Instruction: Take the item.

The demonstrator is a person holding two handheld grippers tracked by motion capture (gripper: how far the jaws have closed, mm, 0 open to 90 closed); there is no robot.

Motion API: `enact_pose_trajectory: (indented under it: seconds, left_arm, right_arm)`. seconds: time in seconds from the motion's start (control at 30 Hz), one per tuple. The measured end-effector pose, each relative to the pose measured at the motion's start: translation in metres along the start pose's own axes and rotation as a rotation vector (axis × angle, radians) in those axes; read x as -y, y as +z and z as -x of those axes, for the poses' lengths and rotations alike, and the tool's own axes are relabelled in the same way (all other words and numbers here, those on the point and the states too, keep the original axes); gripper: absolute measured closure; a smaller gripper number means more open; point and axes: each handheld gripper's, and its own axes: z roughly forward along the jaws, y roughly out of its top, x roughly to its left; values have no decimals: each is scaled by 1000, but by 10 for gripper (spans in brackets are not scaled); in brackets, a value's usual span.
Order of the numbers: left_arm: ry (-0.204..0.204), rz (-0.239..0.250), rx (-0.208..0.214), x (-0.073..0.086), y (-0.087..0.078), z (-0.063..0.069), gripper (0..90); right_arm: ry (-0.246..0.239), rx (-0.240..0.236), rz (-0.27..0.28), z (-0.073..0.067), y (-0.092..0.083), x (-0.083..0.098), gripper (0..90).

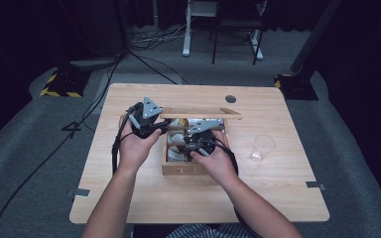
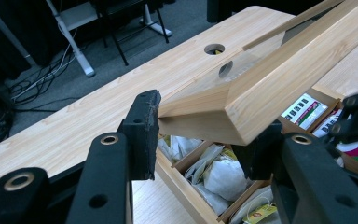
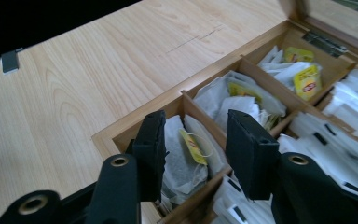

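Clamping raised lid [image 2: 261,88], left tool [image 2: 200,135]; right tool [image 3: 193,144] apart over tea bag [image 3: 182,158]; cup [image 1: 263,147] well aside

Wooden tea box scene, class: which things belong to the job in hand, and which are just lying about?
In the job:
- tea box
- lid, held up by left gripper
- tea bag, between the right gripper fingers

Lying about:
- clear cup
- chair
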Motion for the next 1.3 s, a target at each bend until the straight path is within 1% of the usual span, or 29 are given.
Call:
enact_pose_trajectory:
  seconds: [0.1, 0.23, 0.43, 0.63, 0.83, 0.87, 0.9, 1.07, 1.17, 1.23, 1.3]
  left_arm:
    - [-8, 2, 2, -1, 0, 0, 552]
    - [-1, 3, 1, -2, 0, -1, 552]
    - [-2, 3, 2, -2, 0, -1, 553]
    - [1, 1, 1, -2, 0, -1, 553]
    - [0, 3, 2, -2, 0, -1, 553]
    - [-1, 3, 2, -2, 0, -1, 552]
    - [0, 3, 3, -1, 0, -1, 552]
    - [-5, 2, 5, -1, 0, -1, 551]
    - [-5, 1, 5, -1, 0, -1, 551]
    - [-5, 1, 6, -1, 0, -1, 551]
    - [-4, -3, 7, -1, 0, -1, 550]
  right_arm:
    - [-10, 1, -18, -3, 7, 1, 608]
    - [-18, -12, -34, -5, 16, 3, 612]
    - [-20, -45, -50, -13, 29, 3, 566]
    - [-23, -57, -56, -15, 36, 4, 572]
    - [-19, -57, -73, -12, 43, 6, 607]
    - [-13, -57, -73, -12, 44, 6, 621]
    - [-20, -56, -73, -11, 44, 6, 654]
    - [-21, -59, -66, -9, 43, 5, 755]
    - [-33, -54, -75, -9, 44, 5, 751]
    - [-30, -46, -81, -9, 47, 6, 740]
    - [-31, -47, -83, -10, 49, 7, 763]
